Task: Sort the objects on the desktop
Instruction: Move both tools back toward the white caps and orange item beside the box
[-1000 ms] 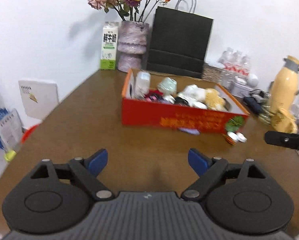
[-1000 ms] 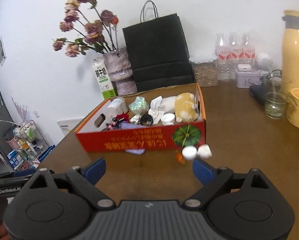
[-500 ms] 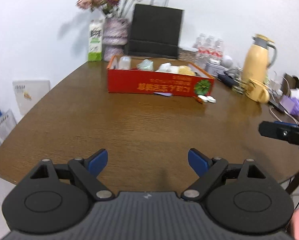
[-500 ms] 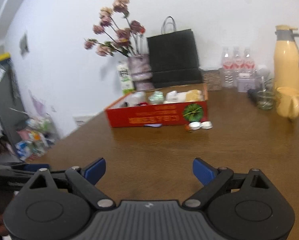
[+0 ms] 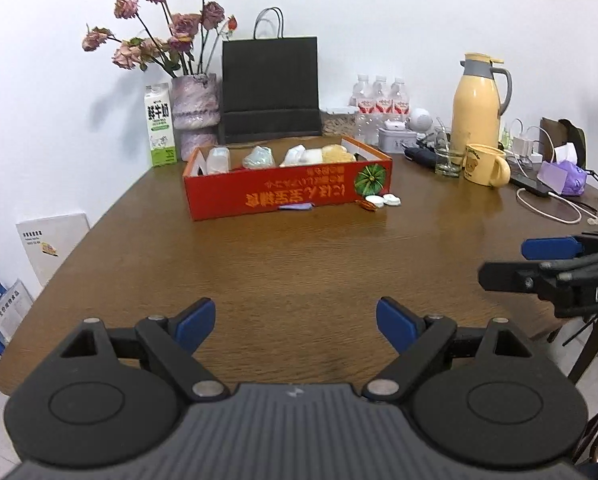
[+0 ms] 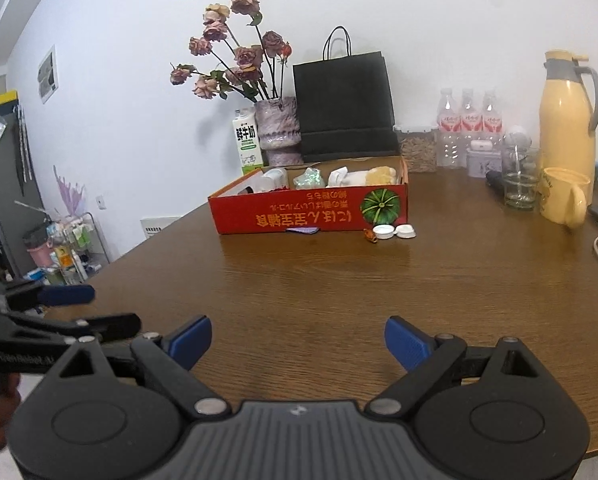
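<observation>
A red cardboard box [image 5: 287,196] [image 6: 311,216] sits far back on the brown table and holds several small items. Just in front of it lie two white caps [image 5: 384,200] [image 6: 393,232], a small orange-brown piece [image 5: 366,205] [image 6: 369,236] and a flat purple scrap [image 5: 297,207] [image 6: 302,231]. My left gripper [image 5: 295,322] is open and empty above the near table edge. My right gripper [image 6: 297,338] is open and empty, also near the front edge, to the right of the left one.
At the back stand a milk carton [image 5: 160,130], a vase of dried roses [image 5: 195,116], a black paper bag [image 5: 271,92], water bottles [image 5: 381,100], a yellow thermos [image 5: 477,108], a yellow mug [image 5: 485,164] and a glass [image 5: 447,160]. Cables and a purple pack [image 5: 563,172] lie at the right.
Both grippers have pulled back from the red box toward the near table edge, so the box and loose items now look far away. Both stayed open and empty.
</observation>
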Action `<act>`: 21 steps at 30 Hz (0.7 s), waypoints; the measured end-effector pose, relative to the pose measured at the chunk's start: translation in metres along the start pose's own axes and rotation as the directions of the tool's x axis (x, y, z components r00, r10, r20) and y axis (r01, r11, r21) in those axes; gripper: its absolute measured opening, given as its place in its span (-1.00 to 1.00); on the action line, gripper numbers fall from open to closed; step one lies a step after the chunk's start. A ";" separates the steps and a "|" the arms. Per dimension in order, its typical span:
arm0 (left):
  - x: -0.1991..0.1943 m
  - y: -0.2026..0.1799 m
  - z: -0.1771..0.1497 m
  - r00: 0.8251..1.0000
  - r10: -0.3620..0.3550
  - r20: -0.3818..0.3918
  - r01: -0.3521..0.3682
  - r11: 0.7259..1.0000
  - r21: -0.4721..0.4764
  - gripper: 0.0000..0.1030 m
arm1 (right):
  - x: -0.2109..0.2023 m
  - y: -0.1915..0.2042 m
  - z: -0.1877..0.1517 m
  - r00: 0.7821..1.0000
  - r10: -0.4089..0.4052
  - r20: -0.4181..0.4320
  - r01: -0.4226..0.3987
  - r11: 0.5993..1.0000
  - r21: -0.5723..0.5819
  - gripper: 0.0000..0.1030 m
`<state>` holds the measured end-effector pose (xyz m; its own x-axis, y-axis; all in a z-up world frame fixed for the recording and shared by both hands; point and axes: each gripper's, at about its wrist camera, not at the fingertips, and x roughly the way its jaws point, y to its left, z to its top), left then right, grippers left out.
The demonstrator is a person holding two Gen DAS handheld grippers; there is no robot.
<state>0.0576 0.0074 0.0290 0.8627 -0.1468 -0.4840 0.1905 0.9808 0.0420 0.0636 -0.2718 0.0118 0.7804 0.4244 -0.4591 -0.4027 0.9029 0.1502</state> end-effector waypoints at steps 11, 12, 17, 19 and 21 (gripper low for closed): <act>0.030 -0.003 0.010 0.999 -0.037 -0.009 0.037 0.999 0.006 0.78 | 0.008 -0.021 0.006 0.995 -0.088 0.036 0.089 0.996 -0.023 0.33; 0.036 -0.005 0.014 0.999 -0.047 -0.002 0.047 0.999 0.027 0.78 | 0.011 -0.025 0.009 0.996 -0.089 0.032 0.089 0.996 -0.021 0.27; 0.087 -0.024 0.049 0.987 -0.154 -0.040 0.156 0.986 0.050 0.57 | 0.035 -0.055 0.033 0.993 -0.108 0.044 0.110 0.993 -0.046 0.05; 0.114 -0.032 0.066 0.975 -0.216 -0.050 0.218 0.975 0.039 0.42 | 0.052 -0.068 0.049 0.995 -0.092 0.037 0.094 0.994 -0.056 0.02; 0.144 -0.041 0.081 0.967 -0.247 -0.064 0.248 0.969 0.001 0.31 | 0.078 -0.083 0.067 0.997 -0.077 0.012 0.078 0.990 -0.119 0.02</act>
<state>0.2122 -0.0644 0.0286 0.7570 -0.3762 -0.5342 0.3987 0.9137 -0.0785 0.1902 -0.3093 0.0223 0.8150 0.3543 -0.4585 -0.3944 0.9189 0.0090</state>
